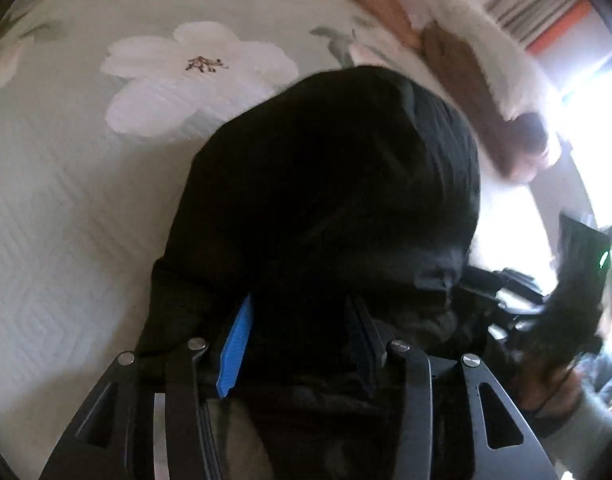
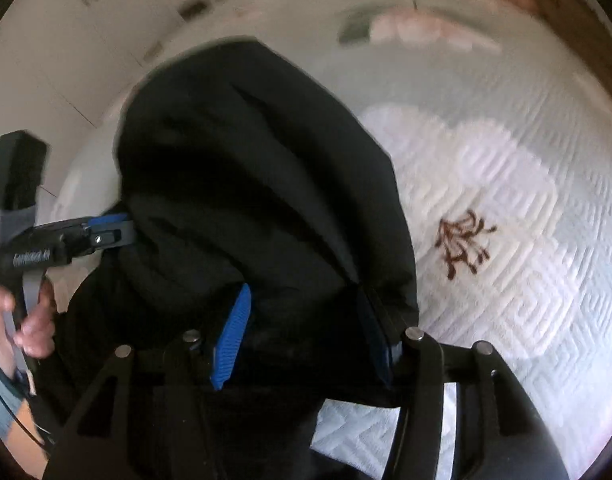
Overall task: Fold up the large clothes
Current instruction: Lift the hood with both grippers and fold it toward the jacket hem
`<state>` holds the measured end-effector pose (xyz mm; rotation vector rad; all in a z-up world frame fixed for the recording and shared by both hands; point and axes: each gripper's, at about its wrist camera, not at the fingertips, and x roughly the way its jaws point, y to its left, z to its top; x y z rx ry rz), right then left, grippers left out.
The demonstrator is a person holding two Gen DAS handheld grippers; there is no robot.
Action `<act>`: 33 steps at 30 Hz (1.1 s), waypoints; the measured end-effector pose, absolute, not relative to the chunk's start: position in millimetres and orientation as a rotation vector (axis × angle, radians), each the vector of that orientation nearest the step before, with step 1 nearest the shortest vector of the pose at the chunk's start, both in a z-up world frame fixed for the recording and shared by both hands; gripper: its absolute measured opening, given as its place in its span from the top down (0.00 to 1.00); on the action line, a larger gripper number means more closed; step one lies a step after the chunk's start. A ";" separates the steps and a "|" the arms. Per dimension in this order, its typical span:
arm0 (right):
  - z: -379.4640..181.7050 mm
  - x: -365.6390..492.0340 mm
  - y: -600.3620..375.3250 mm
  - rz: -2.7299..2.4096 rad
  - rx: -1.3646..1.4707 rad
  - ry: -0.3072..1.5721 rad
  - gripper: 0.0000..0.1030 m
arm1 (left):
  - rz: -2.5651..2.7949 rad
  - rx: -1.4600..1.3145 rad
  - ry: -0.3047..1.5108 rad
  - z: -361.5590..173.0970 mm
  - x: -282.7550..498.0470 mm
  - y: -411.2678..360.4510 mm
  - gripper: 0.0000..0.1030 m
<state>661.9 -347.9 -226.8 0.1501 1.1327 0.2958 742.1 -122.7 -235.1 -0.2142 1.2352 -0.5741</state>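
**Black garment held aloft over floral bed, fold not yet laid**

2 handheld claws grip a large black garment (image 1: 329, 184) above a bed covered with a pale quilted bedspread (image 1: 66, 216) printed with big white blossoms. In the left wrist view the left claw (image 1: 302, 344) has dark cloth bunched between its blue-padded fingers (image 1: 236, 344), the jaws standing part-way closed on a thick wad of fabric. The right wrist view shows the same of the right claw (image 2: 306, 344): cloth fills the gap between its pads and hangs forward in a rounded, puffy mass. The left claw also appears at the left edge of that view, biting into the garment's side, with the person's left hand (image 2: 26, 320) on its handle. The 2 claws hold the piece close together.

The garment looks bundled rather than spread; no flat, squared layers can be seen, and whether any part touches the bedspread cannot be told. Judging from this, the task seems at an early or middle stage: the piece is in hand, but laying it out, folding it over and smoothing it remain to be done.

A white cabinet (image 2: 86, 40) stands behind the bed.
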 end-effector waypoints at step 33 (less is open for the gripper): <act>-126.1 645.5 -376.6 0.610 0.193 1.048 0.82 | -0.811 -0.024 0.963 -105.9 682.9 -106.1 0.85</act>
